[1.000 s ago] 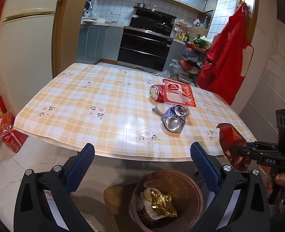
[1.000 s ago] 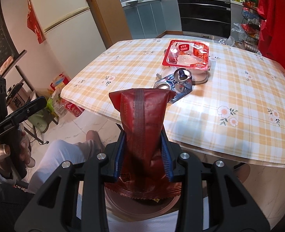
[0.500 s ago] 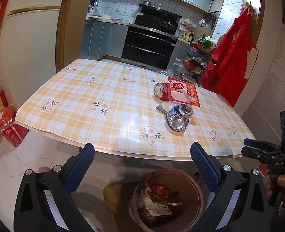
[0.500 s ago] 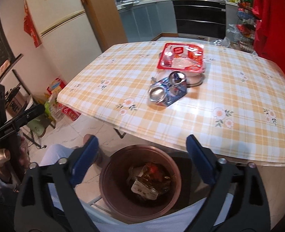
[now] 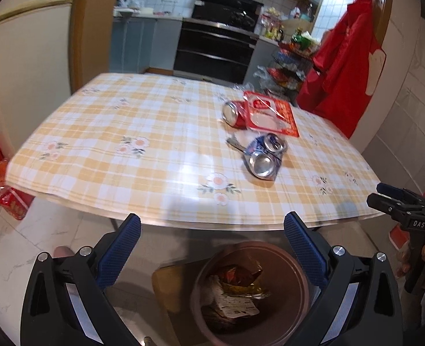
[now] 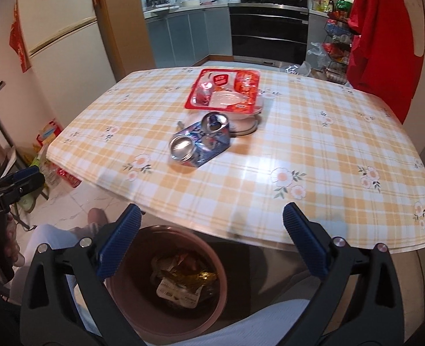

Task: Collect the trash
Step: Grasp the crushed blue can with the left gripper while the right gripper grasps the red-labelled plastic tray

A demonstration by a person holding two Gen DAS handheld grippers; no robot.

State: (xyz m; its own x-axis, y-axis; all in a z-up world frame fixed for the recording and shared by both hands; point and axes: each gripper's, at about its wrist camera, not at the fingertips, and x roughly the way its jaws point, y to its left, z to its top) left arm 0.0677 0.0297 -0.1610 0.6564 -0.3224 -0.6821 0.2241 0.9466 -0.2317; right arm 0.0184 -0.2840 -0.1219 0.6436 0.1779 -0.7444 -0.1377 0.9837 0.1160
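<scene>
Your right hand-held gripper (image 6: 211,240) has just been opening with nothing between its jaws, left hand-held gripper (image 5: 211,246) is wide open too, so lift over the desk (image 6: 313,155) near edge first, then straddle the blue can (image 6: 199,142) mid-desk, bin (image 6: 166,276) waiting below.

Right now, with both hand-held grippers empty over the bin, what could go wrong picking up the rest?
The crushed blue can is flattened and shiny, so pads may slip off it. The red tray rests on a bowl and could tip. The red can lies on its side and may roll.
</scene>
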